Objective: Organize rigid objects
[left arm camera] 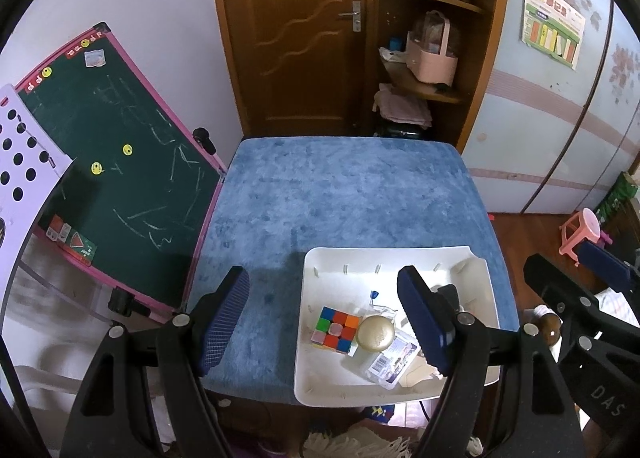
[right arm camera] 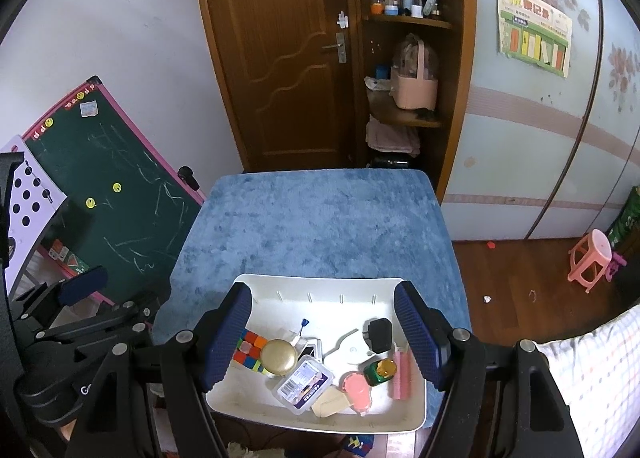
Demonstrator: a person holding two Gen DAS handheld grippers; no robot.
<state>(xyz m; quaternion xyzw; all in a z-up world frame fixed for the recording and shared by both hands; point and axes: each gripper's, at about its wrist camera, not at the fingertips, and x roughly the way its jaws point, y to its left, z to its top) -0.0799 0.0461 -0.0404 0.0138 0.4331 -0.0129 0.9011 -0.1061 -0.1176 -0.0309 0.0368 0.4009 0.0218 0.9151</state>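
A blue-covered tabletop [right arm camera: 320, 226] carries one white tray [right arm camera: 320, 290] at its near edge. The left gripper [left arm camera: 324, 322] hovers wide open, empty, beside it. The right gripper [right arm camera: 320, 338] hovers wide open above it. Inside lie one puzzle cube [right arm camera: 250, 350], one gold knob [right arm camera: 279, 355], one black charger [right arm camera: 378, 334] and one pink comb [right arm camera: 401, 374], lengthwise front to back.

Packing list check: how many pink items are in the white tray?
2: a pink roller by the tray's right wall, a pink round case left of it. Others may be hidden.
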